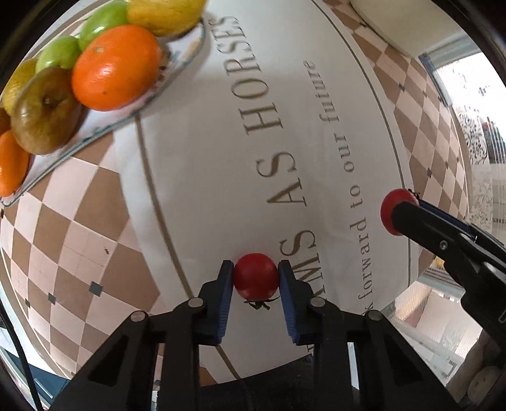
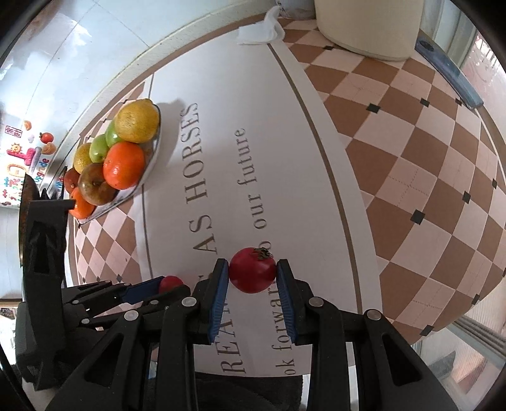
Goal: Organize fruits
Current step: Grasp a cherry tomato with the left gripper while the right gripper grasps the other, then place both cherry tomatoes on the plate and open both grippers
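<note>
My left gripper (image 1: 256, 278) is shut on a small red tomato (image 1: 255, 275), held above the tablecloth. My right gripper (image 2: 252, 274) is shut on a second red tomato (image 2: 252, 270) with its green stem up. In the left wrist view the right gripper (image 1: 399, 215) shows at the right with its tomato (image 1: 395, 202). In the right wrist view the left gripper (image 2: 164, 289) shows at lower left with its tomato (image 2: 170, 283). A glass plate (image 2: 153, 158) to the far left holds an orange (image 2: 124, 164), a lemon (image 2: 136, 120), green apples and a brownish apple (image 2: 93, 185).
The table wears a white cloth with brown lettering (image 2: 202, 177) and a brown-and-cream checkered border (image 2: 427, 158). A cream cylindrical container (image 2: 367, 28) and a white folded napkin (image 2: 259, 30) stand at the far edge. The plate of fruit (image 1: 177, 66) fills the upper left of the left wrist view.
</note>
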`<action>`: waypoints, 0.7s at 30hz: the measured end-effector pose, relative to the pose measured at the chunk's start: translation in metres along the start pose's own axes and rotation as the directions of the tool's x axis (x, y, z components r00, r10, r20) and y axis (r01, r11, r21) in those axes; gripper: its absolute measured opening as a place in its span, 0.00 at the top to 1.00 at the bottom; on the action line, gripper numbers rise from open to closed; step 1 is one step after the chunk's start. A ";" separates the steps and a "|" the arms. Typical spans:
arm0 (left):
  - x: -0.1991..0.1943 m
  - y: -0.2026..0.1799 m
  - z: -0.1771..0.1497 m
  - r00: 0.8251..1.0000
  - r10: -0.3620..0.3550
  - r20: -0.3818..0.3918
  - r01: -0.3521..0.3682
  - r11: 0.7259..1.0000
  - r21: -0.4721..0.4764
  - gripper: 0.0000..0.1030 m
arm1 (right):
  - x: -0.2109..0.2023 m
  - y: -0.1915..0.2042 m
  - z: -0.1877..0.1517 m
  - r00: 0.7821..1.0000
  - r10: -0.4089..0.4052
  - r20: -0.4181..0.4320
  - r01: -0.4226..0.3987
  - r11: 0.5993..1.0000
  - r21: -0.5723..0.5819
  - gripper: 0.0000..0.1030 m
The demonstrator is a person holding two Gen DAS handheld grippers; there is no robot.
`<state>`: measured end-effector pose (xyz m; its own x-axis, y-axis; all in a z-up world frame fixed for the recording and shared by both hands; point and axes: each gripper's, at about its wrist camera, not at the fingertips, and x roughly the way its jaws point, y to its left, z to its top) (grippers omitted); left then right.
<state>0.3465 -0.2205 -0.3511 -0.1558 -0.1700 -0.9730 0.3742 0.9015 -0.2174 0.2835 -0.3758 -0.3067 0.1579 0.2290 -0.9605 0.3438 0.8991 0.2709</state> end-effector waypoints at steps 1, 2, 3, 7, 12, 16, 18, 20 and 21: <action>-0.004 0.003 0.001 1.000 -0.004 0.007 0.004 1.000 -0.008 0.75 | -0.002 0.002 0.001 1.000 0.003 0.002 -0.003 1.000 -0.002 0.67; -0.008 0.007 0.001 1.000 -0.007 0.016 0.007 1.000 -0.016 0.75 | -0.003 0.003 0.002 1.000 0.006 0.004 -0.006 1.000 -0.005 0.67; -0.012 0.012 0.001 1.000 -0.012 0.025 0.013 1.000 -0.026 0.75 | -0.005 0.007 0.003 1.000 0.010 0.008 -0.010 1.000 -0.008 0.67; -0.037 0.035 0.004 0.997 -0.047 0.068 0.053 0.994 -0.091 0.75 | -0.007 0.022 0.010 0.999 0.039 0.016 -0.038 0.999 -0.031 0.67; -0.069 0.083 0.005 0.981 -0.143 0.131 0.170 0.959 -0.227 0.75 | 0.001 0.054 0.024 0.994 0.111 0.018 -0.110 0.991 -0.076 0.67; -0.074 0.136 0.007 0.939 -0.283 0.193 0.340 0.841 -0.420 0.75 | 0.012 0.079 0.039 0.986 0.167 0.018 -0.164 0.982 -0.097 0.67; -0.070 0.156 0.014 0.916 -0.331 0.226 0.401 0.768 -0.500 0.75 | 0.020 0.090 0.048 0.982 0.186 0.020 -0.184 0.978 -0.100 0.67; -0.065 0.173 0.015 0.895 -0.364 0.260 0.446 0.698 -0.559 0.75 | 0.027 0.096 0.057 0.980 0.200 0.016 -0.197 0.975 -0.101 0.67; -0.062 0.177 0.016 0.885 -0.377 0.274 0.465 0.668 -0.581 0.75 | 0.031 0.099 0.063 0.979 0.203 0.016 -0.200 0.974 -0.102 0.67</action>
<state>0.4377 -0.0565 -0.3304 -0.0282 -0.5992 -0.8001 -0.3538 0.7546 -0.5527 0.3807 -0.3027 -0.3054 0.2392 0.4005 -0.8845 0.2093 0.8683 0.4498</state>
